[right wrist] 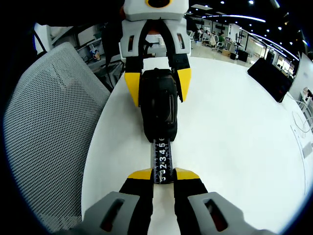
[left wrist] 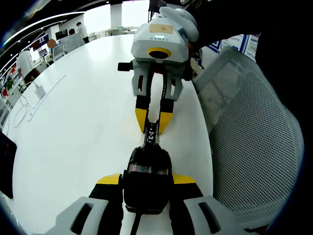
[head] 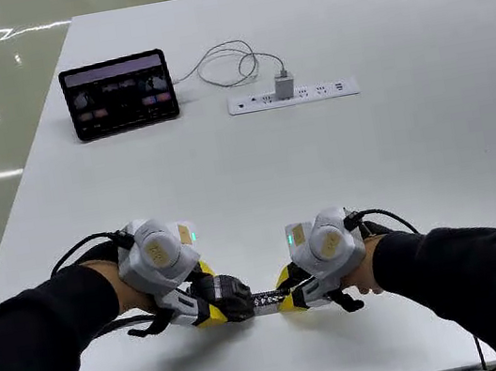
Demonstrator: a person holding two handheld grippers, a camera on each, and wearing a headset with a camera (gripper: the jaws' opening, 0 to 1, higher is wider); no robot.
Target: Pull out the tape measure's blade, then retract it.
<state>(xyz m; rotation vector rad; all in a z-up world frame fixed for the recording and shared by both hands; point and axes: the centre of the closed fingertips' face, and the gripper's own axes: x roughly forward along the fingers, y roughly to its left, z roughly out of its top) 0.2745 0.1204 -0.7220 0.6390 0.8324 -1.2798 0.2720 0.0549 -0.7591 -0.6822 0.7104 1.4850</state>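
Observation:
A black tape measure case rests low over the white table, with my left gripper shut on its sides. A short length of numbered blade runs out of the case. My right gripper is shut on the blade's end, its yellow-tipped fingers pinching it. The two grippers face each other near the table's front edge, a few centimetres apart.
A dark tablet stands at the back left of the white table. A white power strip with a charger and looped cable lies behind the middle. A grey mesh chair sits beside the table's near edge.

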